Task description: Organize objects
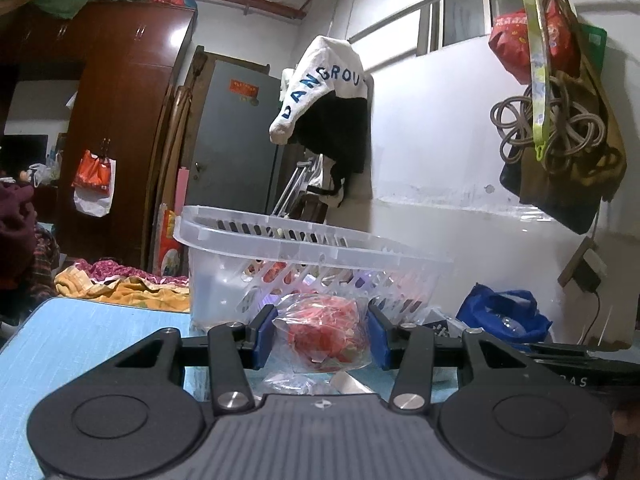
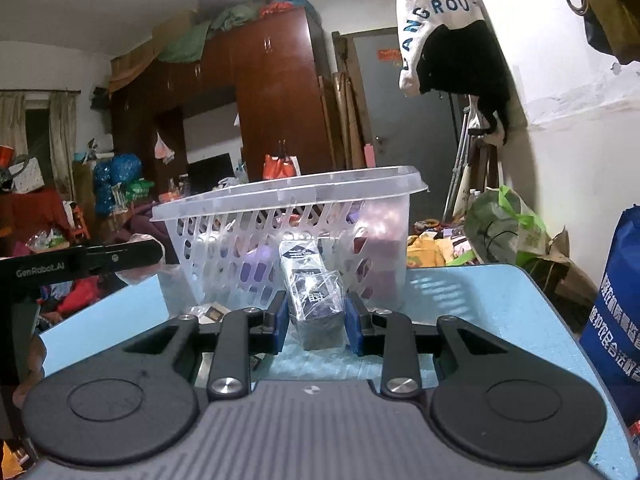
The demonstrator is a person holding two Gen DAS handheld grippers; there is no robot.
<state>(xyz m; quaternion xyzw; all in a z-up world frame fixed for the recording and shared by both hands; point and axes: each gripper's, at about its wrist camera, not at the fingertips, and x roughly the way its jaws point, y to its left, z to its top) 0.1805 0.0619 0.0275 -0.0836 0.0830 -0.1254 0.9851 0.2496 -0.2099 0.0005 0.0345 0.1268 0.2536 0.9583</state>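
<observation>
A clear slotted plastic basket (image 1: 280, 248) stands on the light blue table (image 1: 80, 352) and holds several items; it also shows in the right wrist view (image 2: 248, 216). My left gripper (image 1: 322, 332) is shut on a clear bag of red pieces (image 1: 324, 332), just in front of the basket. My right gripper (image 2: 316, 320) is shut on a dark box wrapped in clear film (image 2: 316, 304), close to the basket's near wall. The left gripper's body (image 2: 80, 260) shows at the left in the right wrist view.
A blue bag (image 1: 504, 316) lies right of the basket; a blue printed sack (image 2: 616, 304) stands at the table's right edge. Small packets (image 2: 212, 314) lie on the table by the basket. Bags and cords (image 1: 560, 132) hang on the white wall. A wardrobe (image 2: 272, 92) stands behind.
</observation>
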